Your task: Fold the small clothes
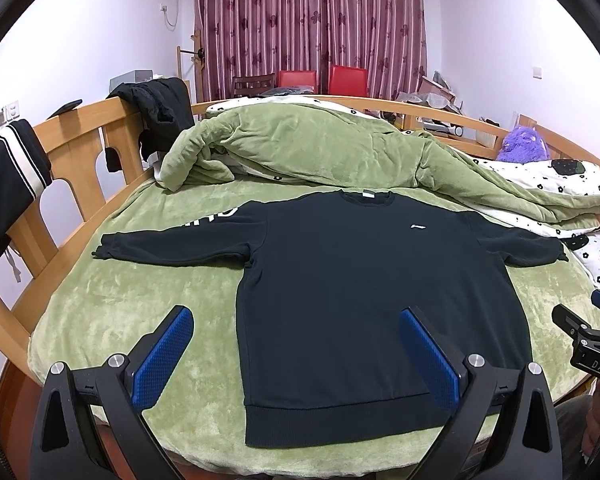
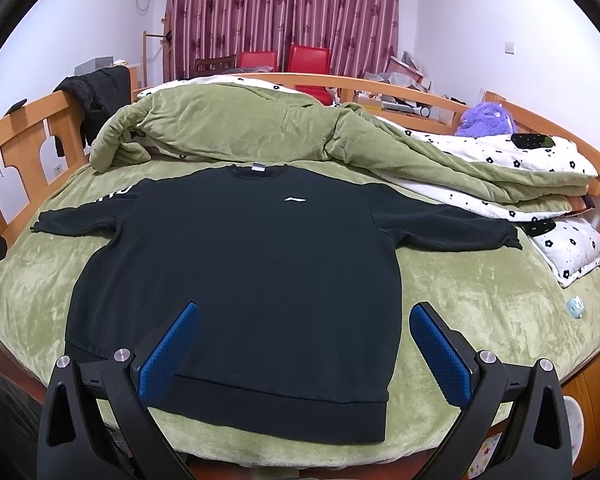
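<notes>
A black long-sleeved sweatshirt lies flat and face up on the green bed cover, sleeves spread to both sides, collar at the far end, a small white logo on the chest. It also shows in the right wrist view. My left gripper is open and empty, held above the hem's left part. My right gripper is open and empty, above the hem's right part; part of it shows at the right edge of the left wrist view.
A bunched green quilt with a white flowered lining lies behind the sweatshirt. A wooden bed rail with dark clothes hung on it runs along the left. A purple plush toy and a small pale toy sit on the right.
</notes>
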`<action>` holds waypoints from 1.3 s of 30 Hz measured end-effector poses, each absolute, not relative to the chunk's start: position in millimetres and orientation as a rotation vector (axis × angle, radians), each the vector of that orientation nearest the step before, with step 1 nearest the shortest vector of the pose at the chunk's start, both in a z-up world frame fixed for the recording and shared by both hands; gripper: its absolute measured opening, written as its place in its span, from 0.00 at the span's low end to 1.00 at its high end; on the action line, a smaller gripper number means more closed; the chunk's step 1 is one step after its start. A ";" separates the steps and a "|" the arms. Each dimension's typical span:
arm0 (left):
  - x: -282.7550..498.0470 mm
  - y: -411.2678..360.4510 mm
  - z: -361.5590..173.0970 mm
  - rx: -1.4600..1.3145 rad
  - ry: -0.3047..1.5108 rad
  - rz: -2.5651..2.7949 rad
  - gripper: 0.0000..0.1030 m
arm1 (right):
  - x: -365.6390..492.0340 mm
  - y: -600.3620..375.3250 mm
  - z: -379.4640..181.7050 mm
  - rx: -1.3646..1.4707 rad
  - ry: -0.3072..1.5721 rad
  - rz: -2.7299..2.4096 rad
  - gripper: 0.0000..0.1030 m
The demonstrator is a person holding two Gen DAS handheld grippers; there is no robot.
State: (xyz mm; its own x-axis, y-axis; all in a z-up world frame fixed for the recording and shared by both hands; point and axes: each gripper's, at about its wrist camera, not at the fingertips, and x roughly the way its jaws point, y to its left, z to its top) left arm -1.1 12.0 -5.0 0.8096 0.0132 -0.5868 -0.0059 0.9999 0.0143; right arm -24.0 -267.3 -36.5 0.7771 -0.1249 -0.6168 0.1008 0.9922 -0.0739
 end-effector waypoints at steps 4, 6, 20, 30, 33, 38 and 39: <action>-1.2 12.7 -5.1 0.012 0.628 0.009 1.00 | -23.7 -269.4 -36.7 -0.025 0.669 -0.117 1.00; -1.0 12.9 -5.0 0.012 0.628 0.010 1.00 | -23.7 -270.1 -36.7 -0.021 0.669 -0.114 1.00; -0.6 12.9 -4.7 0.013 0.630 0.010 1.00 | -22.6 -271.0 -37.6 -0.009 0.669 -0.105 1.00; -0.2 11.4 -4.3 0.014 0.631 0.011 1.00 | -22.6 -271.0 -37.6 -0.007 0.670 -0.104 1.00; -0.3 11.2 -4.5 0.012 0.630 0.010 1.00 | -22.7 -270.3 -38.0 -0.007 0.670 -0.103 1.00; -0.3 11.2 -5.6 0.014 0.631 0.010 1.00 | -22.3 -270.4 -37.8 -0.006 0.670 -0.103 1.00; -0.1 11.3 -5.6 0.015 0.630 0.010 1.00 | -22.4 -270.3 -37.9 -0.006 0.670 -0.103 1.00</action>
State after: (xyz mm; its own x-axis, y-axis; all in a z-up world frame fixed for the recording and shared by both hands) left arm -0.1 11.3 -5.6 0.8078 0.0134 -0.5892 -0.0044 0.9998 0.0168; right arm -22.4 -270.3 -37.9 0.7788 -0.0968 -0.6198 0.0930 0.9949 -0.0385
